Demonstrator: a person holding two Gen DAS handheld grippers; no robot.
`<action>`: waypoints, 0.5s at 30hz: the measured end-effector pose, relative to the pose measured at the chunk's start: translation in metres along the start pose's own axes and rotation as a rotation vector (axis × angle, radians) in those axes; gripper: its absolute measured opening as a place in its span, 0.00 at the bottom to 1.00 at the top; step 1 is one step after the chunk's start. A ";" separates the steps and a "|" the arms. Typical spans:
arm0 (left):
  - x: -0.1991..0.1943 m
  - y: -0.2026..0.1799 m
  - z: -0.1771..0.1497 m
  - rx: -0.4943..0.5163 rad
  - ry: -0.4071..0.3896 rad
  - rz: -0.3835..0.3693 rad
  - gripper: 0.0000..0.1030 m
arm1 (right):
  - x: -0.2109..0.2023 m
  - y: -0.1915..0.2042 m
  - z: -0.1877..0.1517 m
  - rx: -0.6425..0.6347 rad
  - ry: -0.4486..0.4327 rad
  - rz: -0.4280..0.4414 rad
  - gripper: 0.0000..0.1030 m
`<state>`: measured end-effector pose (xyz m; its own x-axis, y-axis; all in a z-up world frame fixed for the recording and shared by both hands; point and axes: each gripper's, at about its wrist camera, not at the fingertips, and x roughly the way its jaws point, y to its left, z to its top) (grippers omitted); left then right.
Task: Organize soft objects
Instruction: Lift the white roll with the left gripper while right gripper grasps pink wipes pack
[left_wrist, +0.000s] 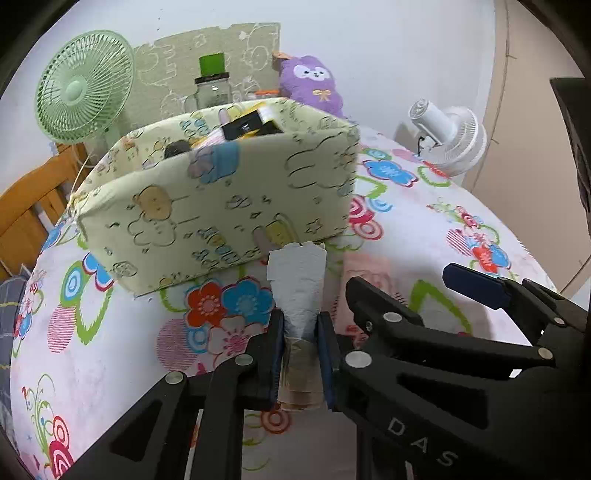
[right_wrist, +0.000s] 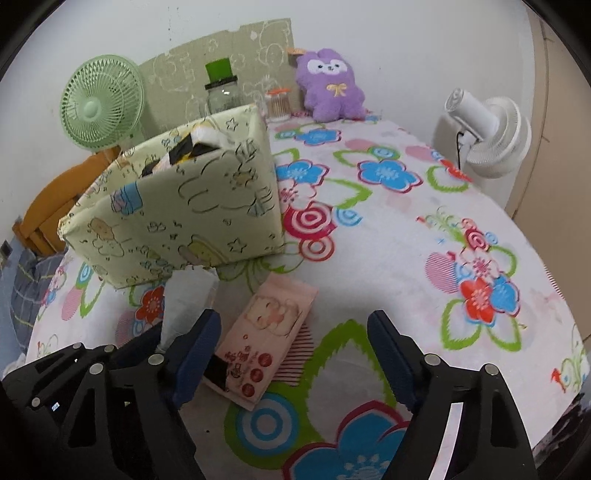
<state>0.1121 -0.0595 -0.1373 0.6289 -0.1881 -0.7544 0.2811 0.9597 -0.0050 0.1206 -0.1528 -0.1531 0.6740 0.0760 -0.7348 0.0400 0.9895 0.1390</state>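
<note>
My left gripper (left_wrist: 301, 325) is shut on a white tissue roll (left_wrist: 299, 280), squeezing its lower part so the top flares out just in front of the pale green fabric box (left_wrist: 221, 192). In the right wrist view the same white roll (right_wrist: 188, 291) stands at the left, beside the box (right_wrist: 177, 206). My right gripper (right_wrist: 295, 332) is open, with a pink tissue pack (right_wrist: 273, 332) lying flat on the flowered bedsheet (right_wrist: 406, 240) between its blue pads, nearer the left one and not pressed. The right gripper (left_wrist: 417, 291) also shows at the right of the left wrist view.
The box holds several items and stands tilted on the bed. Behind it are a green fan (right_wrist: 99, 103), a green-lidded glass jar (right_wrist: 221, 92), a swab container (right_wrist: 279, 105) and a purple plush (right_wrist: 330, 85). A white fan (right_wrist: 487, 133) stands at the right edge. A wooden bed frame (left_wrist: 33, 206) is left.
</note>
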 end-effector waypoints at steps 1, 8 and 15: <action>0.001 0.002 -0.001 -0.003 0.001 0.001 0.16 | 0.001 0.002 0.000 -0.004 0.003 -0.001 0.81; 0.008 0.017 -0.005 -0.028 0.019 0.022 0.16 | 0.016 0.015 0.000 -0.027 0.046 -0.006 0.73; 0.011 0.026 -0.004 -0.051 0.026 0.017 0.16 | 0.027 0.025 0.003 -0.039 0.064 -0.022 0.62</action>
<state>0.1234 -0.0355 -0.1488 0.6137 -0.1666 -0.7717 0.2328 0.9722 -0.0247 0.1421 -0.1267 -0.1672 0.6245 0.0604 -0.7787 0.0247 0.9950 0.0970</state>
